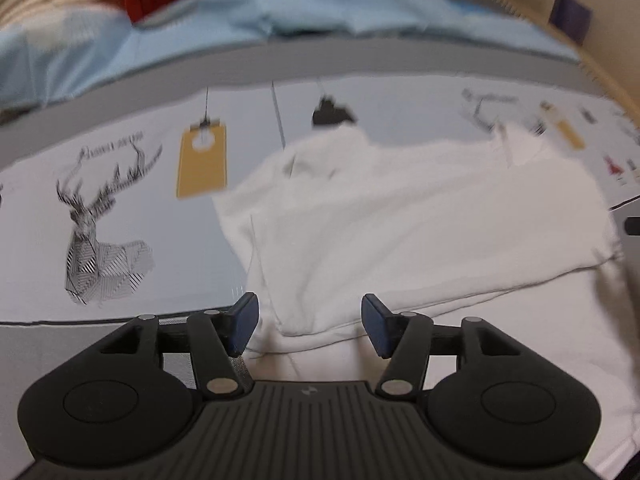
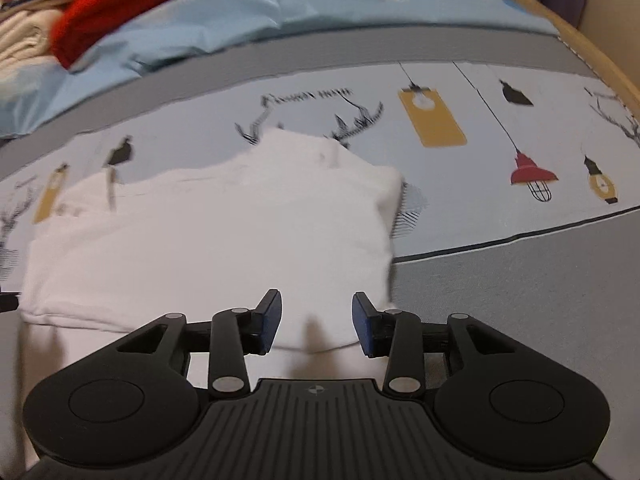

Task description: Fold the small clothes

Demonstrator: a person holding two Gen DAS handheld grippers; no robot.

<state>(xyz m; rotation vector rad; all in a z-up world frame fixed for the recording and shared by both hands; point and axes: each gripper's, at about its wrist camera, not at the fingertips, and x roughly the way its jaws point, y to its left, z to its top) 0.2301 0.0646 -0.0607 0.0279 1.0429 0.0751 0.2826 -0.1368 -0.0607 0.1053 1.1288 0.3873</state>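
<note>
White garment (image 1: 420, 216) lies partly folded on the printed bedsheet (image 1: 120, 152), its folded edge between the parted, empty jaws of both my left gripper (image 1: 309, 330) and right gripper (image 2: 316, 322), so I judge the next move is regrasping an edge for another fold.

The light is soft and even, rather bright, with only faint shadows under the white cloth (image 1: 420, 220). Both views are blurred by motion, most on the printed sheet (image 2: 480, 200) and the far bedding. The fisheye lens bends straight lines near the edges.
</note>
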